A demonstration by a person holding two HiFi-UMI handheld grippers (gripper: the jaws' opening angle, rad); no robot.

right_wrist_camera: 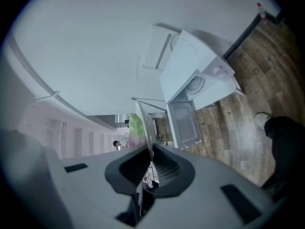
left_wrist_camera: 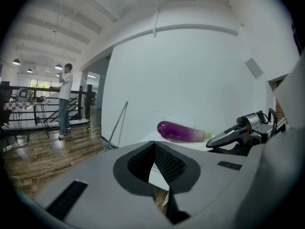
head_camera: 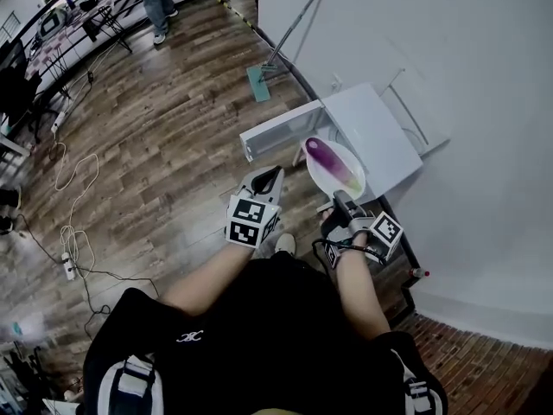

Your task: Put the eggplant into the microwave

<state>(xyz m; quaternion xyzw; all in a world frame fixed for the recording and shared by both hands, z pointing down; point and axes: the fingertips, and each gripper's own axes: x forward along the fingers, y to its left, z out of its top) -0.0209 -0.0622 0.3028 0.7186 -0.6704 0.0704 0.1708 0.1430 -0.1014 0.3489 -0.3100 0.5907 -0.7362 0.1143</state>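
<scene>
right hand-held gripper (right_wrist_camera: 150,152): clamped on plate (head_camera: 323,180) rim, eggplant (head_camera: 333,164) aboard | left hand-held gripper (left_wrist_camera: 154,149): jaws together, empty

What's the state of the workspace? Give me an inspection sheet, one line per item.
Surface: wood-plank floor; no table seen.
Job's things: eggplant lies on a white plate, in front of the microwave, whose door stands open.
Clutter: mop leaning against the white wall.
Grippers: right gripper shut on the plate's rim; left gripper shut, empty.
Cables: white cable looped on the floor, with a power strip.
Surroundings: a person standing by a railing.
</scene>
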